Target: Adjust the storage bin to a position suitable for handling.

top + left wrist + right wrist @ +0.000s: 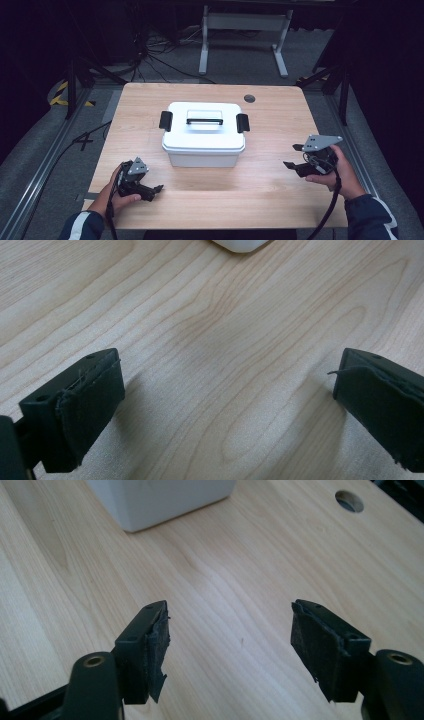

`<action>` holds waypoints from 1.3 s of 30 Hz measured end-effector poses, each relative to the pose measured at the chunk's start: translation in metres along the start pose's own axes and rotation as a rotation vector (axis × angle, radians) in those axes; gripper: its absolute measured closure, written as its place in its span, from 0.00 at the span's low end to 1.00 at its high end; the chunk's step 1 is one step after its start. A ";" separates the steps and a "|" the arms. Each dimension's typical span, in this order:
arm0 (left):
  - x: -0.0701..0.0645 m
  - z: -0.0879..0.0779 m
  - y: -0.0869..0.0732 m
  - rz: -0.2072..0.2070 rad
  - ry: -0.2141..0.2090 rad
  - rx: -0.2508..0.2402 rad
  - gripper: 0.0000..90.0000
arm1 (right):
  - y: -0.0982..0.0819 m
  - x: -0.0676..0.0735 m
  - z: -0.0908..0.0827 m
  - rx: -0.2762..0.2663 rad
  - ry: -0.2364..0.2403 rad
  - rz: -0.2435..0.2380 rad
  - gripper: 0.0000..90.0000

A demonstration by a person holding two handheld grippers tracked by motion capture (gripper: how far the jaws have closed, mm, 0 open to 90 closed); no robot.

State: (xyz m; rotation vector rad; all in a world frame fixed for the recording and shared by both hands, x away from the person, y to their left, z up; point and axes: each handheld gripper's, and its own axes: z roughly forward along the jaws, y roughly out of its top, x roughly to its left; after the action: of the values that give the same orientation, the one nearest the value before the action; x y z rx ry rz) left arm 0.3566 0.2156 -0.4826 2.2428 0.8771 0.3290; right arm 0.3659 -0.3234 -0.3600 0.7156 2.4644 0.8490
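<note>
High view: the white lidded box [203, 134] sits mid-table, your left tool [150, 190] and right tool [296, 156] flanking it, both spread and empty.
Judge the box rigid, smooth, probably light; grip its black lid handle [204, 120] or side latches [165, 120]. The right gripper view adds the table's cable hole [349, 501] beyond the box.

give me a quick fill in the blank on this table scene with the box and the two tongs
1. The white storage box stands on the wooden table with its lid ____.
2. The handle on the lid and the two side latches are ____ in colour.
3. The left tongs and the right tongs both have their jaws ____, with nothing between them.
4. In the high view the box sits ____ the two tongs.

Missing words: on; black; open; between
</note>
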 end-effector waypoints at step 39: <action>0.001 0.000 0.000 0.006 -0.006 0.000 0.01 | 0.142 0.006 0.013 0.009 0.032 -0.253 0.46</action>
State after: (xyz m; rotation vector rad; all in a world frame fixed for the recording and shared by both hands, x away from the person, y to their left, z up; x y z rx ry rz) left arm 0.3568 0.2163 -0.4826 2.2456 0.8676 0.3243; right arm 0.4145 -0.2175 -0.2773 0.3841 2.5192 0.7576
